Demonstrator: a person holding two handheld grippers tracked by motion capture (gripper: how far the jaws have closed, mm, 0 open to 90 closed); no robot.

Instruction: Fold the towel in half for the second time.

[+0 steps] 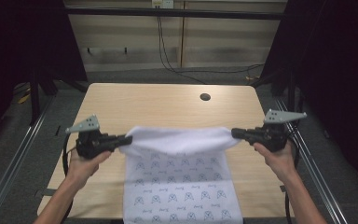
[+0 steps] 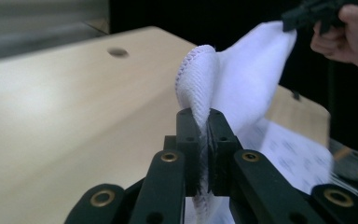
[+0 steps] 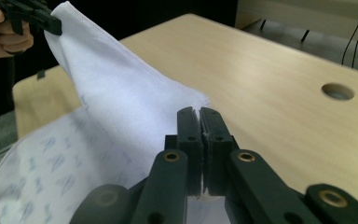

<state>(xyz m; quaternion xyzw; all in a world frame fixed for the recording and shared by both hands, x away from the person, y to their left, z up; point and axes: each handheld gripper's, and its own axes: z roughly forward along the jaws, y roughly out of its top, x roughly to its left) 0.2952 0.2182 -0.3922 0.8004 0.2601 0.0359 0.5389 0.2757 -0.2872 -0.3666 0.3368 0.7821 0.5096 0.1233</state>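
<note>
White cloth [image 1: 177, 140] with a small grey printed pattern is stretched between the two grippers over the pale wooden desk [image 1: 135, 100], its far edge lifted and turned so that the plain underside faces up, while the printed part lies flat on the desk and runs down to the near edge. The left gripper [image 1: 127, 139] has its jaws clamped on the cloth's left corner; in the left gripper view the stitched hem [image 2: 193, 70] rises out of the pinch between the two black jaws. The right gripper [image 1: 237, 133] has its jaws pressed together on the opposite corner, with a thin sliver of fabric showing in the slit in the right gripper view, and the cloth [image 3: 116, 98] slopes away from there to the other gripper. Both corners hang at about the same height above the desk, a little way apart from the round cable hole [image 1: 205, 97]. This looks like the middle of a fold: the far edge is being carried over the printed part toward the person. The next move, as I judge it, calls for bringing both corners toward the near edge together, keeping the held edge taut and level, and lowering them so the corners meet squarely before the jaws let go.
</note>
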